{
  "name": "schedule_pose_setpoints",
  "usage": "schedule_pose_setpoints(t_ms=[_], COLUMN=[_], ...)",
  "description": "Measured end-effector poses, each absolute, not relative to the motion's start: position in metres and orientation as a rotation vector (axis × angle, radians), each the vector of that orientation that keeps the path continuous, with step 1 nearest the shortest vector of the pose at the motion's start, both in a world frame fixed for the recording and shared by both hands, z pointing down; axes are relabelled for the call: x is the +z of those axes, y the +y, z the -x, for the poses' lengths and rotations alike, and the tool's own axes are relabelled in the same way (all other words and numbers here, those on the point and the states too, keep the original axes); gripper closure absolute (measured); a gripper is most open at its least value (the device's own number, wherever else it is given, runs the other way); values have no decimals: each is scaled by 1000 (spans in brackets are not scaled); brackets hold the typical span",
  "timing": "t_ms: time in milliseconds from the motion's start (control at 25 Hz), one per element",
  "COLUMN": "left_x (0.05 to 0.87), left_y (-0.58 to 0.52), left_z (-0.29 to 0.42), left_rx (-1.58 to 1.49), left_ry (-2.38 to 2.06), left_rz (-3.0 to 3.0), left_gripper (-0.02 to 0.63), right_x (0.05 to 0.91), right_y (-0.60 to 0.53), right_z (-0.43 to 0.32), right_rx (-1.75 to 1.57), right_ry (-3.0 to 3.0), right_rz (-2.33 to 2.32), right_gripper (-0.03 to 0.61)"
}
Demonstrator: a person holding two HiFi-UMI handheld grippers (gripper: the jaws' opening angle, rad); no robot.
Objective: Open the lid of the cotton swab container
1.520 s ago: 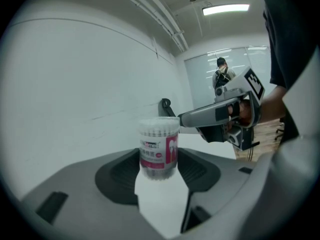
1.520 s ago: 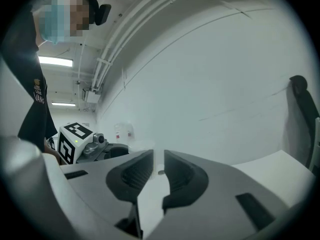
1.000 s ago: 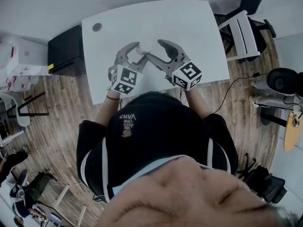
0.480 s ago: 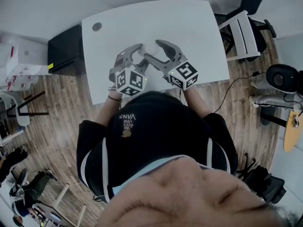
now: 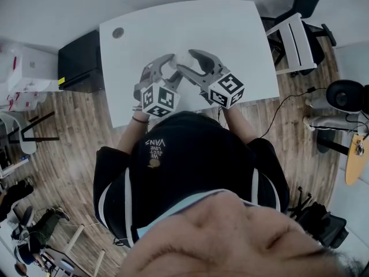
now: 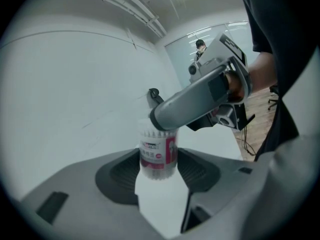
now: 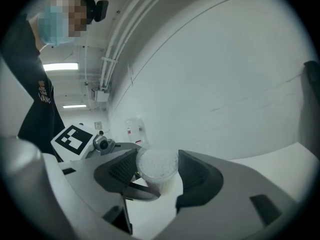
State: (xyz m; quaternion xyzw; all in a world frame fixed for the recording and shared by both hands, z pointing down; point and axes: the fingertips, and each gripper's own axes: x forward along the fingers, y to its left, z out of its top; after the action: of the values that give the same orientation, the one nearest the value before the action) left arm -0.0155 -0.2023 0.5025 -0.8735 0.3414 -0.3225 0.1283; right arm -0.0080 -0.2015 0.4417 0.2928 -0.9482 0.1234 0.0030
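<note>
Left gripper view shows the cotton swab container (image 6: pixel 158 154) upright between the jaws of the left gripper (image 6: pixel 159 166). Both pads sit against its labelled body, so that hand has a firm hold low down. I judge the low grip is chosen to leave the top free and to keep the body from turning or rising when the lid is worked. Whether the base rests on the white table (image 5: pixel 230 39) I cannot tell.

The right gripper (image 7: pixel 158 173) comes in from the side across the top of the container. Its jaws have just been closing, and the lid (image 7: pixel 157 163) sits between them with a pad against each side, white swab tips showing through it. The lid looks not yet off.

The main crowding is between the grippers themselves. A left jaw passes just under the right one, so I judge any pull on the lid should go up and away from the left jaws.

The table bears nothing else near the work, only a dark round spot (image 5: pixel 118 33) by its far left corner. A black cabinet (image 5: pixel 81 62) stands to its left and a chair (image 5: pixel 294 39) to its right, both well apart from the hands
</note>
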Motion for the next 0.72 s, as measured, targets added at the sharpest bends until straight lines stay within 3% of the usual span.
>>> schedule_pose_setpoints(t_ms=[720], left_x=[498], left_y=[-207], left_z=[19], left_rx=[-873], left_ry=[1035], left_rz=[2603], left_gripper=[373], right_x=[422], right_y=[-214], right_z=[-16], right_rx=[458], right_ry=[-3050], right_rz=[-1071], right_gripper=[310])
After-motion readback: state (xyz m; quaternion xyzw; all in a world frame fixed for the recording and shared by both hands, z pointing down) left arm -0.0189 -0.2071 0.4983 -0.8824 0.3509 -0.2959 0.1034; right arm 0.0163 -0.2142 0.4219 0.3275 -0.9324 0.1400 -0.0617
